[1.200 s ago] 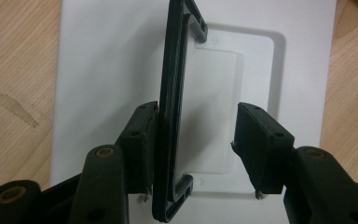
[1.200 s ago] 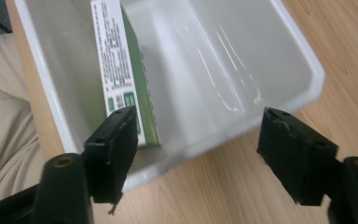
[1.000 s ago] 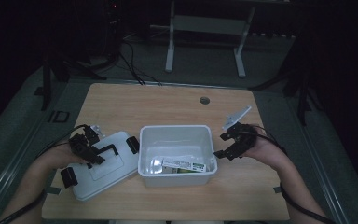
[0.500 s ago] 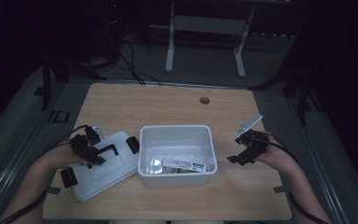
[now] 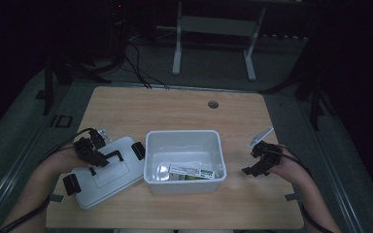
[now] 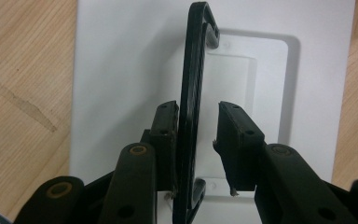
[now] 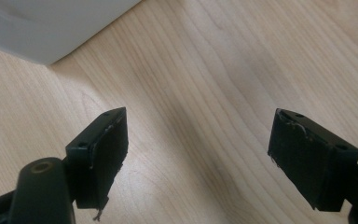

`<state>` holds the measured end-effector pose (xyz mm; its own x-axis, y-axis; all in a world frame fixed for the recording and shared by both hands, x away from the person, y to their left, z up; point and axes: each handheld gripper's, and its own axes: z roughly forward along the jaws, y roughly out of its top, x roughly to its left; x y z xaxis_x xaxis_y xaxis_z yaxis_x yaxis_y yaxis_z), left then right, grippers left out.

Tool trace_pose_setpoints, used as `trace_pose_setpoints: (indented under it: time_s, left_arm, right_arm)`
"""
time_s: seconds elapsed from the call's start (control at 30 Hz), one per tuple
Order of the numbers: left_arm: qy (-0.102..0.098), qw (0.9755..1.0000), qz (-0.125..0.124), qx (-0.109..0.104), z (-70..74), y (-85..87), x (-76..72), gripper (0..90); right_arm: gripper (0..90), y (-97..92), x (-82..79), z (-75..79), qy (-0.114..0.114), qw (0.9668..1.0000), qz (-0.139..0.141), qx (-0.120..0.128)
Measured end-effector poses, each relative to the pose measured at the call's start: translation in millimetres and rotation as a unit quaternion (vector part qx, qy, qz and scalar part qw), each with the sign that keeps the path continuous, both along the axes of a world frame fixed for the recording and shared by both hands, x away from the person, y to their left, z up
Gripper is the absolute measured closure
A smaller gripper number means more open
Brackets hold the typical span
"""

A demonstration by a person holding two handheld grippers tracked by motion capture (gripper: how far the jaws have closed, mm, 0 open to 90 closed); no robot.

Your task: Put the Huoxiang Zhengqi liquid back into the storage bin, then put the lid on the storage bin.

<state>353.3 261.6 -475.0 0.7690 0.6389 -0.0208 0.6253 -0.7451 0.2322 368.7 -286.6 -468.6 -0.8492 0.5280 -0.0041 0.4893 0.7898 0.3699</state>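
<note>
An open white plastic box (image 5: 184, 141) stands mid-table with a flat labelled packet (image 5: 192, 171) and a shiny wrapper (image 5: 162, 170) inside. Its white lid (image 5: 111, 177) lies flat to the left, with a black handle (image 5: 110, 158) on top. My left gripper (image 5: 90, 149) is over the lid. In the left gripper view the handle (image 6: 193, 56) runs between the jaws of the left gripper (image 6: 198, 116); one pad touches it and the other stands off with a gap. My right gripper (image 5: 260, 160) hovers right of the box, wide open over bare wood (image 7: 198, 135).
The wooden table (image 5: 175, 114) has a round cable hole (image 5: 213, 104) at the back. Black clips (image 5: 137, 150) sit at both ends of the lid. A corner of the box (image 7: 51, 23) shows at the upper left of the right gripper view. Dark floor, cables and a stand lie beyond.
My right gripper has drawn away from the box's right wall, moving right and toward the front edge. The left gripper has stayed on the lid handle.
</note>
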Motion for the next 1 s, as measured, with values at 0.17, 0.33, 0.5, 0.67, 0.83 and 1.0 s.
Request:
trace_pose_setpoints:
  time_s: [0.17,0.33,0.5,0.67,0.83,1.0]
  left_arm:
    - [-0.011,0.9999,-0.006,0.004,3.8,-6.2,3.2,70.3]
    - [0.001,0.9998,-0.015,0.014,3.7,-11.9,5.6,70.3]
    - [0.013,0.9994,-0.019,0.025,2.4,-14.8,8.1,70.8]
    - [0.019,0.9989,-0.029,0.033,1.0,-18.3,8.4,80.1]
    - [0.028,0.9979,-0.040,0.042,2.3,-21.5,7.4,83.6]
    - [0.019,0.9985,-0.036,0.037,12.9,-16.0,4.6,83.7]
  right_arm:
    - [18.7,2.8,-0.1,-5.3,0.005,1.0000,0.003,-0.003]
    - [18.7,4.6,-0.1,-9.4,0.010,0.9999,0.007,-0.009]
    - [18.5,5.0,-1.2,-11.7,0.013,0.9998,0.009,-0.007]
    - [18.3,2.8,-1.1,-14.4,0.018,0.9998,0.008,-0.009]
    - [18.3,2.4,-1.5,-14.9,0.020,0.9997,0.009,-0.010]
    - [18.3,0.7,-2.1,-12.9,0.018,0.9998,0.007,-0.004]
